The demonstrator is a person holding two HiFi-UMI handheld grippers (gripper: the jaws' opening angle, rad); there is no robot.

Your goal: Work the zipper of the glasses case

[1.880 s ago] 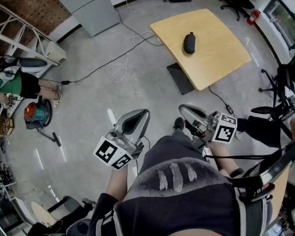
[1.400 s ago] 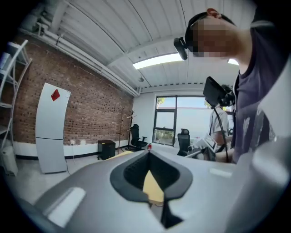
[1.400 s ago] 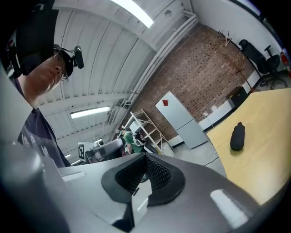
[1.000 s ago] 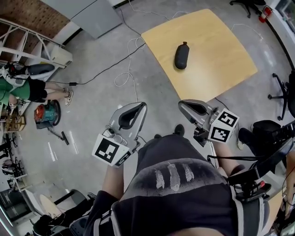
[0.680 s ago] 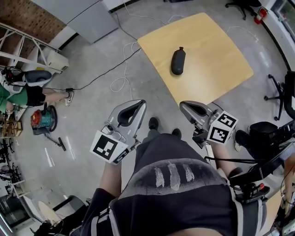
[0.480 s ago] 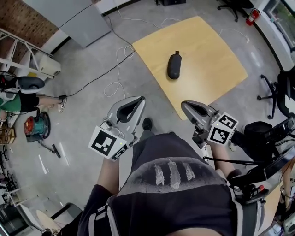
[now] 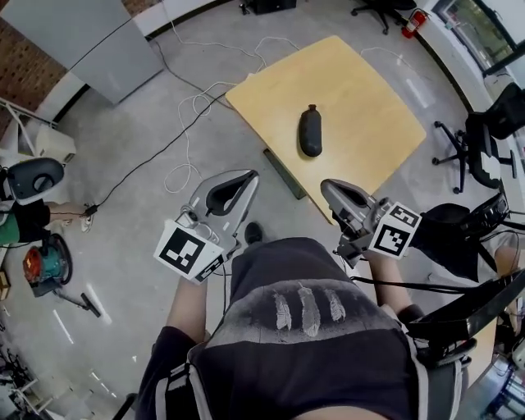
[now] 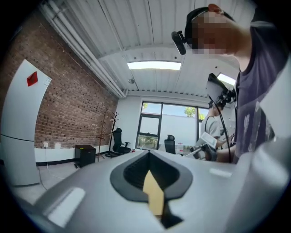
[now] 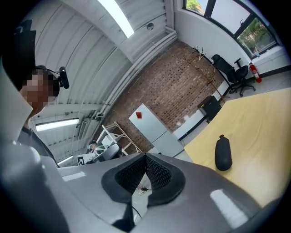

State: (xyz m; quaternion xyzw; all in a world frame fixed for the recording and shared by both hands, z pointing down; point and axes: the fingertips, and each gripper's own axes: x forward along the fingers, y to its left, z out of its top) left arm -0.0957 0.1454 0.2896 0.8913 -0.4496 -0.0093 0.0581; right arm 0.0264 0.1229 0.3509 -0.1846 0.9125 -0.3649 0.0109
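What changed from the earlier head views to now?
The person has walked closer to the table: in the head view its near edge now sits close to the left tongs and right tongs. Nothing was grasped or released. Unchanged: both tongs are shut and empty, held out in front, and the glasses case lies untouched on the table.

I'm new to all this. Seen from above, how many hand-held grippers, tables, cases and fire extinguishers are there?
Grippers: 2 (left gripper, right gripper)
Table: 1
Case: 1
Fire extinguisher: 1
Total: 5
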